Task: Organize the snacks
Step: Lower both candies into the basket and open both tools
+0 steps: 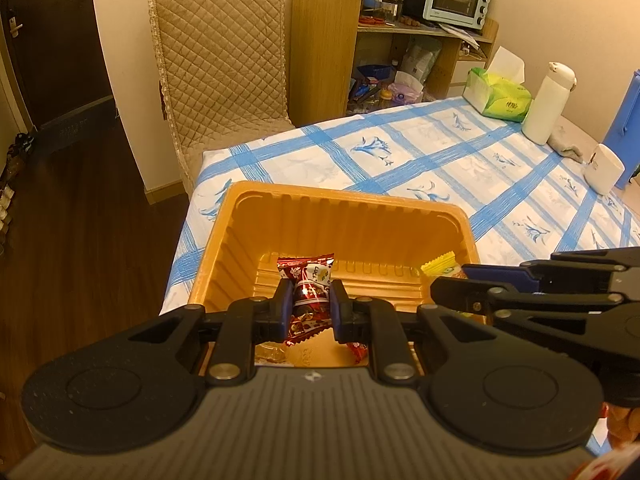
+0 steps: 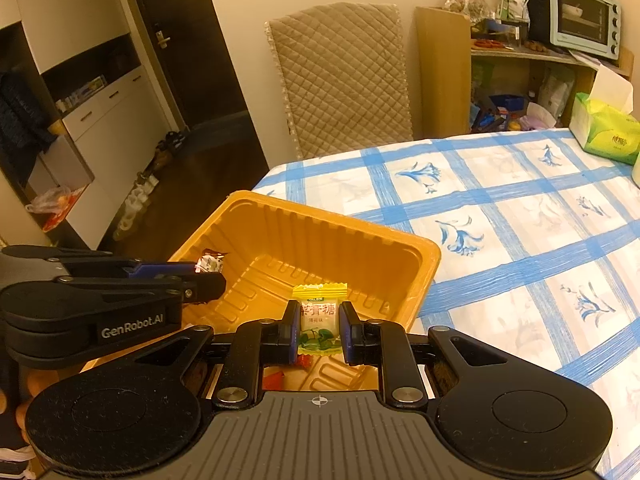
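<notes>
Both claws hang over the orange tray (image 1: 344,216) at the surface's edge: the left claw (image 1: 310,308) grips a red candy (image 1: 308,292), the right claw (image 2: 319,330), at its 3 o'clock, clamps a yellow-green candy (image 2: 319,320). Held above the tray floor, each looks poised for dropping among the wrappers already inside.

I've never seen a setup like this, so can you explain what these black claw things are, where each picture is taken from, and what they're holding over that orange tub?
The claws are two hand-held grippers, each worked by a person, with a camera looking forward along its fingers. One picture comes from the left gripper, which is shut on a red-wrapped candy. The other comes from the right gripper, shut on a yellow-and-green wrapped candy. Each gripper also shows at the edge of the other's picture. Both are held over an orange plastic tray standing at the corner of a table with a blue-checked cloth. A few more wrapped sweets lie in the tray. Farther back on the table are a tissue pack and a white bottle.
</notes>
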{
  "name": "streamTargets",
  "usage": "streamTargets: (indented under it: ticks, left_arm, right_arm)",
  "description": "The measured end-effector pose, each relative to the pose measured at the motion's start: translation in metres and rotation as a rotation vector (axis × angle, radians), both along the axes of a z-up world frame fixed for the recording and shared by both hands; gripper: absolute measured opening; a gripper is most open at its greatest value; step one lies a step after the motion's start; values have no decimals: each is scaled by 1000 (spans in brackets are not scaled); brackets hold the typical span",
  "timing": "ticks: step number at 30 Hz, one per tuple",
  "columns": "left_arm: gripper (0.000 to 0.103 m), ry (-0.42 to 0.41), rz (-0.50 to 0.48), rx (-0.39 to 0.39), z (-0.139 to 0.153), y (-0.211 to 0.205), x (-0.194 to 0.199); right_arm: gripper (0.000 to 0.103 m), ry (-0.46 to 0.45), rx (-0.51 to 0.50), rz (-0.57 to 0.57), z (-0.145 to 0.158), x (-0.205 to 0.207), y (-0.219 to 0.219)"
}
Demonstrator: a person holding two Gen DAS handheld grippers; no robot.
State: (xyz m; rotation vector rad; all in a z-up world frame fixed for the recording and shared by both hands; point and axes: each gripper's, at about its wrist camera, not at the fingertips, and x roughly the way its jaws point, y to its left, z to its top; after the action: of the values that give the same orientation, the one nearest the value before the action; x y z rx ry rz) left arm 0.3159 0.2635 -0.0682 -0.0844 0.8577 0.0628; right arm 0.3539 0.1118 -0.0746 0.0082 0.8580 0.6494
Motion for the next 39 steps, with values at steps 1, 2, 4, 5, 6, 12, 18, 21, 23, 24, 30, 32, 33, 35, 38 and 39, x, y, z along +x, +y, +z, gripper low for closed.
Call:
streamTargets:
  ticks: [1, 2, 4, 5, 6, 12, 18, 21, 23, 24, 30, 32, 33, 35, 38, 39]
  left_arm:
    - [17, 1, 0, 0, -1, 0, 2]
    - [17, 3, 0, 0, -2, 0, 3]
    - [17, 4, -2, 1, -3, -1, 5]
    - [18, 3, -3, 2, -4, -1, 7]
    - [18, 1, -3, 2, -5, -1, 8]
    - [18, 1, 13, -4, -9, 2, 10]
    - [23, 3, 17, -19, -7, 7, 2]
    - [26, 7, 24, -27, -7, 9, -4]
    - [26, 5, 28, -34, -6, 10, -8]
    - [26, 6, 31, -38, -6, 10, -10]
    - [27, -1, 47, -49, -2, 15, -17]
    - [27, -3, 54, -51, -1, 17, -18]
    - [27, -4, 55, -53, 0, 17, -19]
    - [29, -7, 60, -52, 1, 18, -20]
    - [31, -10, 65, -50, 2, 18, -22]
    - [31, -10, 65, -49, 2, 18, -23]
  right_arm:
    - [21, 1, 0, -2, 0, 1, -1]
    - [21, 2, 0, -2, 0, 2, -1]
    - [21, 4, 1, -5, -1, 4, -2]
    - [21, 4, 2, -5, -1, 4, -3]
    - [21, 5, 3, -6, -1, 4, -3]
    - [21, 9, 6, -8, -1, 5, -3]
    - [21, 9, 6, -6, -1, 6, -3]
    - [21, 11, 6, -3, -2, 6, -1]
    - [21, 13, 6, 0, -3, 6, 0]
    - [21, 14, 6, 2, -3, 6, 1]
    - [21, 15, 4, 10, -5, 7, 5]
    - [21, 14, 4, 14, -5, 7, 7]
    - [21, 12, 3, 15, -5, 7, 8]
    - [21, 9, 4, 19, -6, 8, 9]
    - [21, 1, 7, 22, -4, 9, 12]
    - [21, -3, 11, 24, -4, 10, 13]
